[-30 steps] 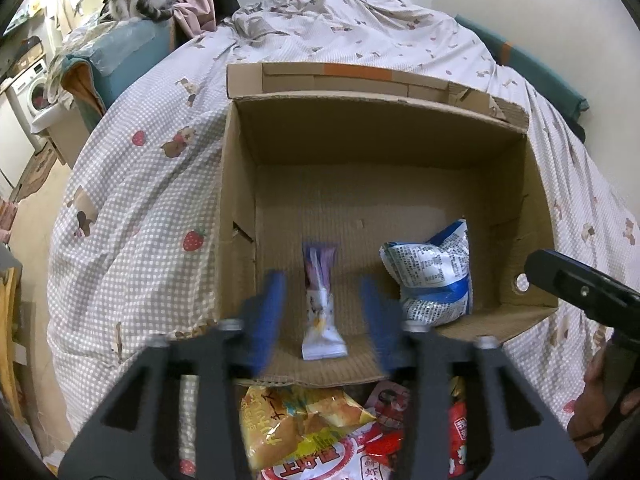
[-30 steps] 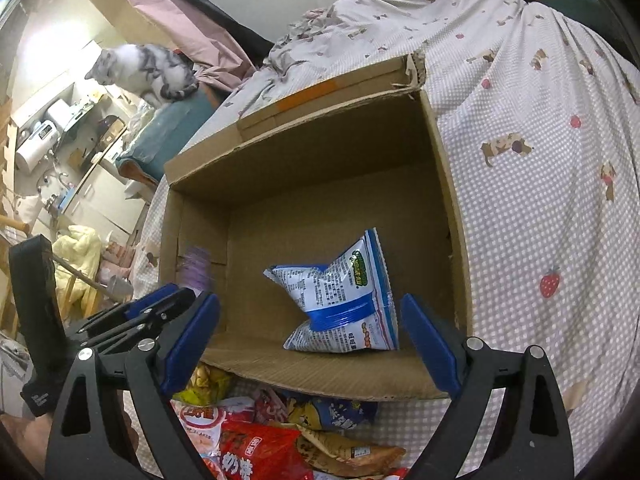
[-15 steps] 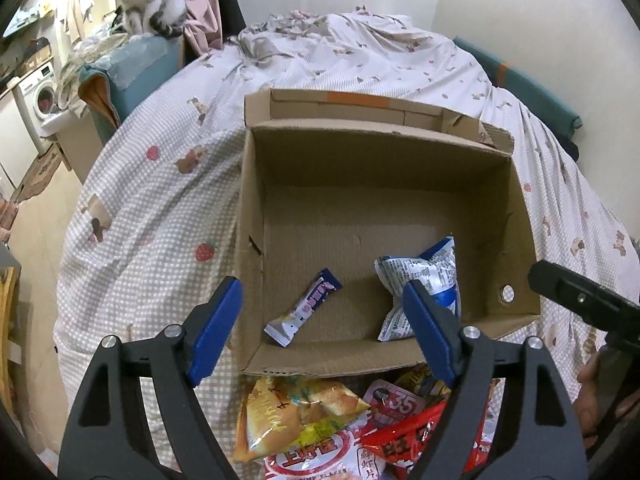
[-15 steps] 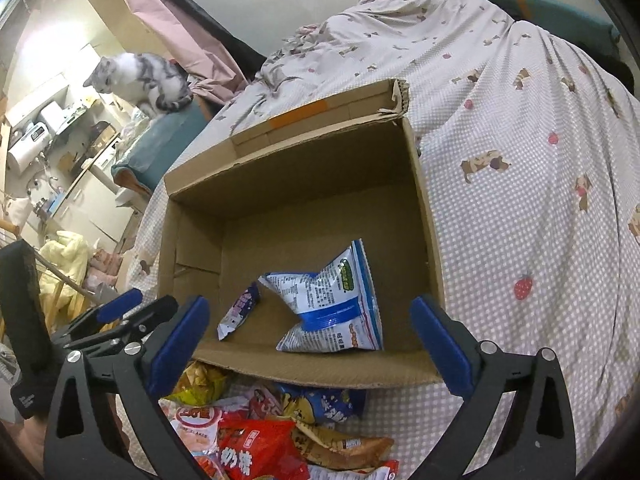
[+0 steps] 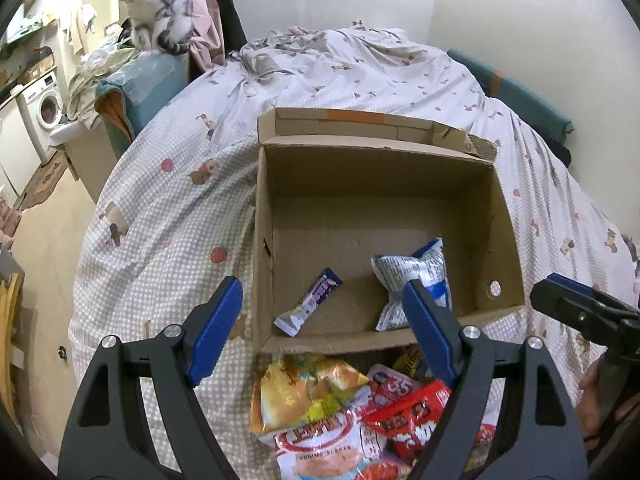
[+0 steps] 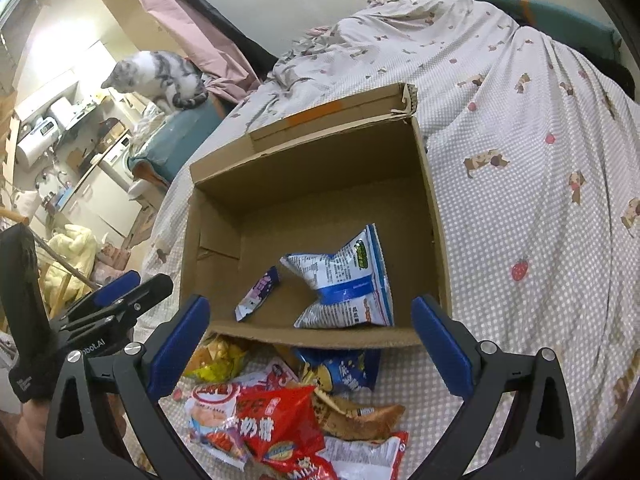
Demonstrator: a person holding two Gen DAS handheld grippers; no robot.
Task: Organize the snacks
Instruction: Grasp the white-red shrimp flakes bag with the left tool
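Brown corrugated cardboard frames the middle of both views: an open cardboard box (image 5: 384,216) sits on a bed with a checked, strawberry-and-dog printed cover (image 5: 168,216). Two snacks lie inside along its near wall. A slim purple-and-white wrapped bar (image 5: 310,306) lies on the box floor with its long axis slanting from lower left to upper right. Just beside it on the right slumps a crumpled blue-and-white printed bag (image 5: 416,288).

The snacks not yet sorted sit in a loose heap of packets (image 6: 288,408) on the cover, just outside the near wall, low in both frames. A yellow crisp bag (image 5: 304,388), a white shrimp-flake packet (image 5: 324,448) and a red foil bag (image 6: 280,416) lie overlapping.

The left gripper (image 5: 324,332) has its blue pads spread wide with nothing between them. The right gripper (image 6: 312,344) likewise stands wide apart and empty. Both hang above the box's near edge, angled downward.

The heap lies below and nearer than both sets of fingertips, so I judge the next reach must draw back and drop. In the left view the yellow bag sits directly beneath the left gripper. The red bag lies centred under the right one. Each hand looks about equally near its own packet. A grey-and-white cat (image 5: 156,0) perches at the upper left, well apart.
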